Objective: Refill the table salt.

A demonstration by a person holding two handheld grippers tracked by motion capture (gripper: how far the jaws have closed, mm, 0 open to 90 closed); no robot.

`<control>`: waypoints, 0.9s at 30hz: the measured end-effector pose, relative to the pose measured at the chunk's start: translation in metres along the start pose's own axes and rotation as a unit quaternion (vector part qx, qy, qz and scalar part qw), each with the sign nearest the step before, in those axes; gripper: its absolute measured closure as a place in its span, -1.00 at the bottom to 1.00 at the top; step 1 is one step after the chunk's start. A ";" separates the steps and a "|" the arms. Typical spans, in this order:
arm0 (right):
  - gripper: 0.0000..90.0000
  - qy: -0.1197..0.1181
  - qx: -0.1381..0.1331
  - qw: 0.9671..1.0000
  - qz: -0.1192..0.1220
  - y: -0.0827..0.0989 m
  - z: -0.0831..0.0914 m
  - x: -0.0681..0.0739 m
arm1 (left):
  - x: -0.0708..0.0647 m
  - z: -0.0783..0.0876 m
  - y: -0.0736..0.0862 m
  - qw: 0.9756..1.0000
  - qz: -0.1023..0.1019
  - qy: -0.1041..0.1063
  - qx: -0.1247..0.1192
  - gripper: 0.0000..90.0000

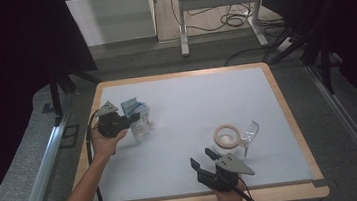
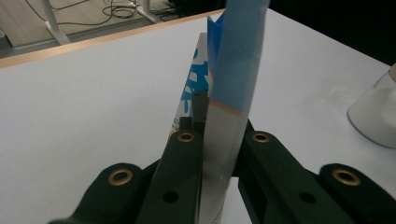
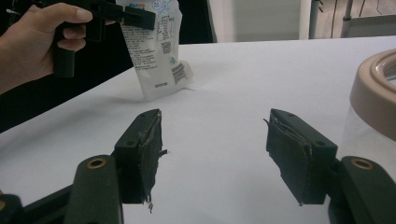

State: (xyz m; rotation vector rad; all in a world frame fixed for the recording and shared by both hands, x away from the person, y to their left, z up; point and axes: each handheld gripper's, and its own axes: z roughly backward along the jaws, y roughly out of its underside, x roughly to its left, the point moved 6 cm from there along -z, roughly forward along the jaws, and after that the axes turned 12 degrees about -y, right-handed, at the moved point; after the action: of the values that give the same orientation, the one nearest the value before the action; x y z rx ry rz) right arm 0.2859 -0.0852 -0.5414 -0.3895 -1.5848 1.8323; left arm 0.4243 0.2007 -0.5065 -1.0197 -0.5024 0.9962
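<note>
Roughly, high view first: left gripper (image 1: 127,120) at the table's (image 1: 184,130) left part, clamped on a pouch (image 1: 138,121) with a blue top and a white printed body. Pouch hangs from the jaw tips, lower end at or just over the white surface; contact hard to judge from up here. Print too small to read. Right gripper (image 1: 204,162) near the front edge, jaws apart, nothing between them. Just beyond its tips, a clear jug (image 1: 238,137) with a beige rim ring; clear wall barely separable from the table.

Left gripper view: jaws pinched together on the pouch (image 2: 233,70) edge-on. Blue strip rises straight ahead from between the tips, silver-grey band below it runs down between the jaws. Top of the pouch cut off by the frame edge, bottom hidden under the jaws. White face with blue lettering just left of the strip, seen too obliquely to read. Pale rounded thing at far right, cropped, hard to identify.

Right gripper view: jaws wide apart, bare table between the pads. Pouch (image 3: 156,51) well ahead, off the left jaw, hanging tilted from the left gripper (image 3: 126,16). Hand (image 3: 32,42) partly cut off at the left edge. Barcode and small text visible, not legible. Jug (image 3: 373,93) close beside the right jaw, cropped at the right.
</note>
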 end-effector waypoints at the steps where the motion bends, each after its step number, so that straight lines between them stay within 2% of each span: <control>1: -0.18 0.001 0.000 1.000 0.000 0.000 0.000 0.000 | 0.000 -0.001 0.000 1.000 0.002 -0.001 0.000 0.96; 13: -0.18 0.003 -0.003 1.000 0.001 -0.001 0.002 -0.002 | 0.004 -0.013 -0.006 1.000 0.026 0.004 0.002 0.91; 17: -0.18 0.003 -0.003 1.000 0.000 -0.001 0.001 -0.002 | 0.004 -0.014 -0.005 1.000 0.026 0.003 0.003 0.89; 25: -0.18 0.002 -0.002 1.000 0.000 0.000 0.000 -0.001 | 0.005 -0.018 -0.004 0.999 0.031 0.010 0.002 0.71; 27: -0.18 0.002 -0.001 1.000 -0.001 0.001 0.000 -0.002 | 0.006 -0.019 -0.004 0.999 0.033 0.015 0.001 0.61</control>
State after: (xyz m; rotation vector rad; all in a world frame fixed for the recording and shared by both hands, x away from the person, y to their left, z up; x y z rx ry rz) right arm 0.2869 -0.0865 -0.5422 -0.3932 -1.5834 1.8275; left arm 0.4427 0.1962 -0.5121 -1.0547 -0.4450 1.0386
